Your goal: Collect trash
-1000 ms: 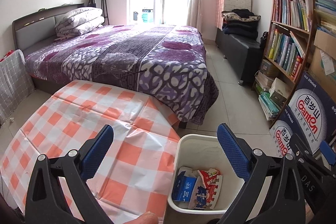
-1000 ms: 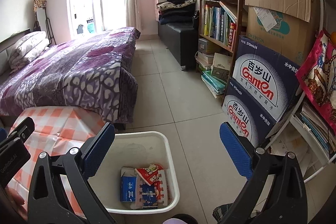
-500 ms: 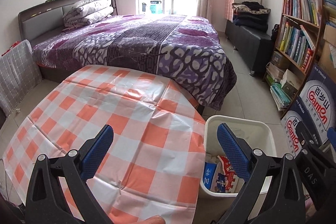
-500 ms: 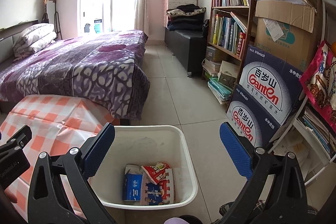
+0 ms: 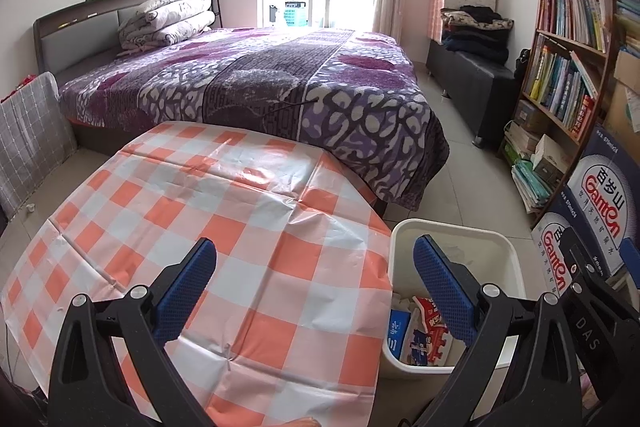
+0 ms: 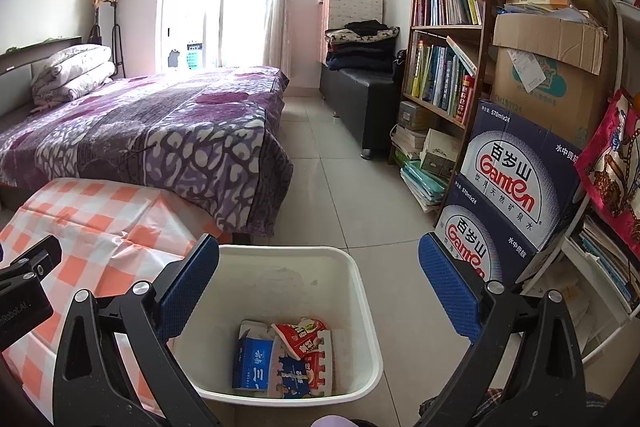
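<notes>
An orange-and-white checked tablecloth (image 5: 224, 227) lies near left. The far bedspread (image 5: 280, 87) is purple with white mottling. The near bin (image 6: 360, 307) is white, holding blue (image 6: 252, 359) and red (image 6: 300, 339) wrappers. Right, navy boxes (image 6: 508, 187) carry red lettering.

Bench (image 5: 248, 227) under an orange-and-white checked plastic cloth, creased along fold lines; nothing lies on the cloth. Its far edge sits just beside the foot of the bed (image 5: 280, 87).

Pale tiled floor (image 6: 340, 195). On it, just right of the bench: white plastic bin (image 6: 366, 327) holding a blue carton (image 6: 252, 359) and red-and-blue snack wrappers (image 6: 304, 351).

Also on the floor: black ottoman (image 6: 360, 91), wooden bookshelf (image 6: 440, 67), two stacked dark-blue water cartons (image 6: 508, 187) leaning by the shelf.

Bed carries a purple patterned cover and a folded quilt (image 5: 168, 19).
</notes>
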A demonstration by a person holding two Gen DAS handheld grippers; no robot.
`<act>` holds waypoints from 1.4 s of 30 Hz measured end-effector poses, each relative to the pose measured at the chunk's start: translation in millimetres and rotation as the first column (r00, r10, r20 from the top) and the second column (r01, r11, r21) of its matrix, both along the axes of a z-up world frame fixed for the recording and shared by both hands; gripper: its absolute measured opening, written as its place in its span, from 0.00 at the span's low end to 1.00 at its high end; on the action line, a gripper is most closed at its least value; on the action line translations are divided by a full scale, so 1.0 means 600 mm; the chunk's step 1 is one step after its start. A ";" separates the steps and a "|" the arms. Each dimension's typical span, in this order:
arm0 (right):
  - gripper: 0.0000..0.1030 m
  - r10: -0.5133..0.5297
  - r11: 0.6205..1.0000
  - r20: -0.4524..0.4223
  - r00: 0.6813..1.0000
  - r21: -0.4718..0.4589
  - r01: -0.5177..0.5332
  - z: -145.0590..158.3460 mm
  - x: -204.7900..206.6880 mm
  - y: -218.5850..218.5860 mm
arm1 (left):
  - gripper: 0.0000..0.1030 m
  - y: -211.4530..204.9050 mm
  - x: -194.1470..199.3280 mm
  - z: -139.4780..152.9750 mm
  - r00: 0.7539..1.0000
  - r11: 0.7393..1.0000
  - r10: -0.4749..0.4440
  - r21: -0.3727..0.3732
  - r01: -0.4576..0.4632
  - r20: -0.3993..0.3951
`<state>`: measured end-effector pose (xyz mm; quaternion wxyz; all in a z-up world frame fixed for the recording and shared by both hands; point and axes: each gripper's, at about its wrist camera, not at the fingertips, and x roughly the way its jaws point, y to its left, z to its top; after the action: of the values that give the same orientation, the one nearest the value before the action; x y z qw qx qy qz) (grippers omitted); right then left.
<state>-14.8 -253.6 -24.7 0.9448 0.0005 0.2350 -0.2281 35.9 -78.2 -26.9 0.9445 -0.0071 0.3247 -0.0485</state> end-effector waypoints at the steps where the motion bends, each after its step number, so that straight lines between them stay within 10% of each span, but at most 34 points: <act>1: 0.93 0.001 1.000 0.002 1.000 0.002 -0.001 0.000 0.000 0.000 | 0.93 0.000 0.000 0.000 1.000 1.000 0.001 0.001 -0.001 0.001; 42: 0.93 0.025 0.999 -0.002 1.000 0.042 -0.025 -0.008 0.002 0.006 | 0.90 -0.007 -0.003 -0.011 1.000 0.999 -0.022 0.034 0.021 0.020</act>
<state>-13.7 -249.9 -29.3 0.9471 0.0170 0.2411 -0.2111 34.4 -82.3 -33.5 0.9472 0.0128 0.3161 -0.0533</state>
